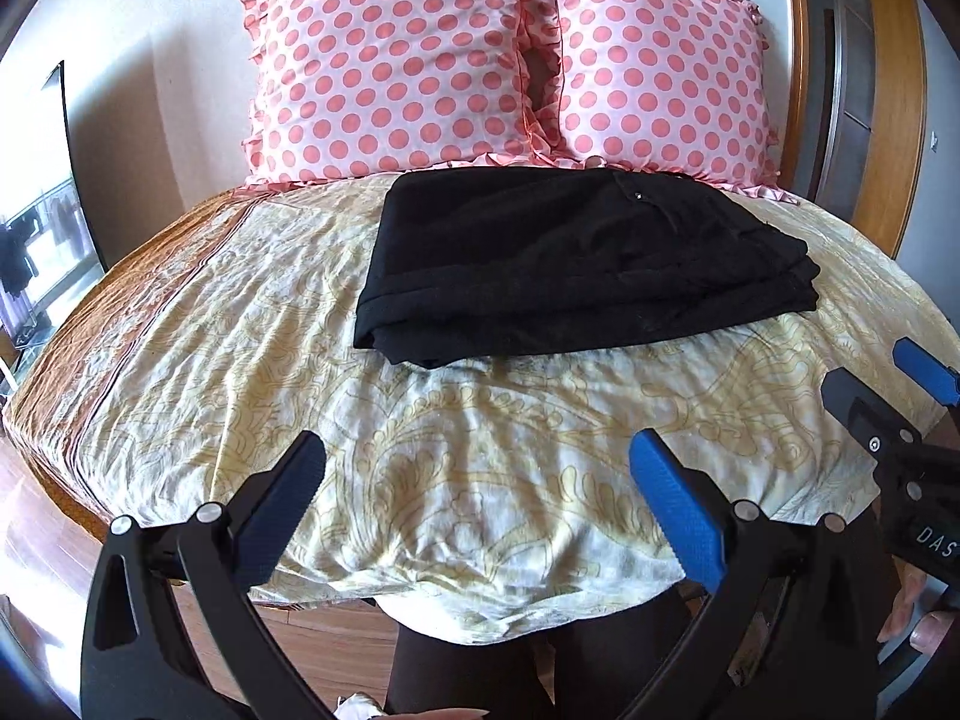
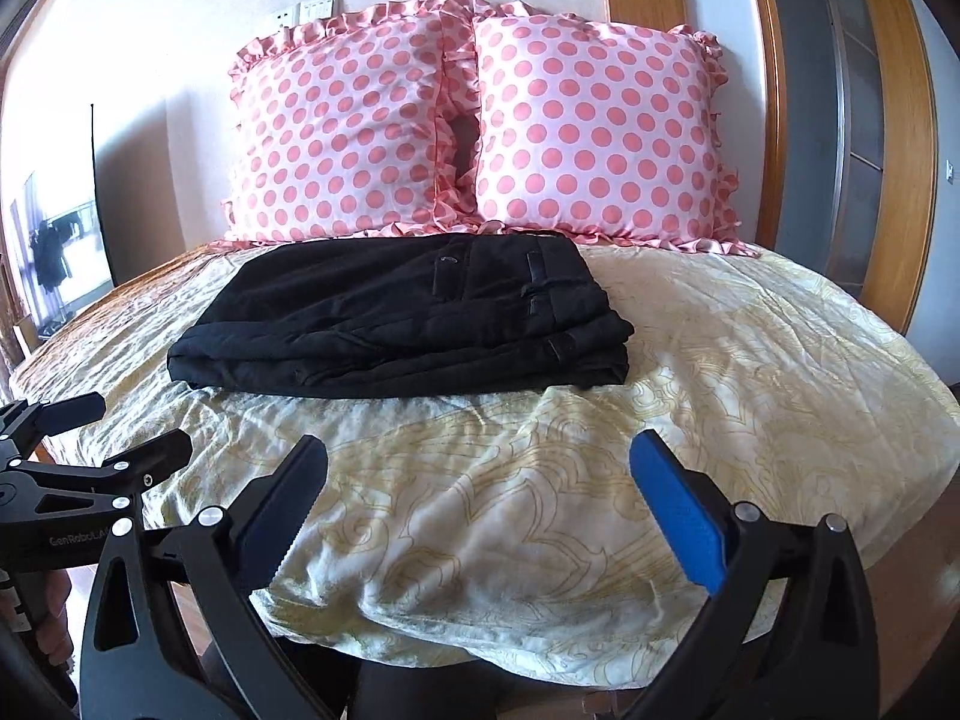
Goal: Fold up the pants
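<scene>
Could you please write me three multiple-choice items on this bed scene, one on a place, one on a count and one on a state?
1. Where do the black pants lie?
A. On the floor
B. On the bedspread, just in front of the pillows
C. On top of the pillows

2. How many polka-dot pillows stand at the head of the bed?
A. One
B. Two
C. Three

3. How does the left gripper stand?
A. Open and empty
B. Shut on the pants
C. Shut on the bedspread

Answers:
1. B: the pants rest flat on the patterned cover, with the pillows right behind them.
2. B: two pink-dotted pillows stand side by side.
3. A: its fingers are spread wide over the bedspread with nothing between them; the right gripper stands the same way.
</scene>
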Demonstrator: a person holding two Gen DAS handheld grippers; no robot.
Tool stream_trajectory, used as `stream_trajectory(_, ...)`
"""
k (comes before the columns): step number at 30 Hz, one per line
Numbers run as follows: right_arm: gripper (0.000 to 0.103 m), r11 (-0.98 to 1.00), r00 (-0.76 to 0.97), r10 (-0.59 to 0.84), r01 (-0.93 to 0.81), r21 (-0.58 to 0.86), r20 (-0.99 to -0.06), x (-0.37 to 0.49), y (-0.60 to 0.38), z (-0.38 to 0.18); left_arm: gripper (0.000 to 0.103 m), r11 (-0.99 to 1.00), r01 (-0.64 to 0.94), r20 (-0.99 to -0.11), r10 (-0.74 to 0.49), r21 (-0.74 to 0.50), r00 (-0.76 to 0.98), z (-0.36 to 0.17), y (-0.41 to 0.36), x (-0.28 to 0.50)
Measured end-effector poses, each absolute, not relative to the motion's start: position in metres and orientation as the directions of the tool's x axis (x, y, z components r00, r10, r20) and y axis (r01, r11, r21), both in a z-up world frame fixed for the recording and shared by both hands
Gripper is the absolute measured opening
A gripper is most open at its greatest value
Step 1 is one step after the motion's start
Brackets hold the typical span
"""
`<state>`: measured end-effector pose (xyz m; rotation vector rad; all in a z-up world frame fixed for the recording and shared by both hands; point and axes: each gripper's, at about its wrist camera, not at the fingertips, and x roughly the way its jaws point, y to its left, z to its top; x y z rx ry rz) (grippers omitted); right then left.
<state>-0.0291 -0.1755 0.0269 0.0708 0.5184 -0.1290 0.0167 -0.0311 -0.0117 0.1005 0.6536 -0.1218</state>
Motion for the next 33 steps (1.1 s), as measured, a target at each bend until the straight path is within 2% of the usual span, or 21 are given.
stream_trajectory(10,0.102,0.980,0.849,-0.193,0.191,-0.056,-0.492,-0.034,-0.161,0.021,0.101,0.988,0.140,-0.623,-0.068,0.066,0.779,-0.018,-0.029,0.007)
stream_trajectory(33,0.102,0.981,0.838,-0.189,0.180,-0.067,-0.512,-0.028,-0.157,0.016,0.101,0.984,0.163,-0.641,-0.081,0.069,0.763,-0.023,-0.035,0.010)
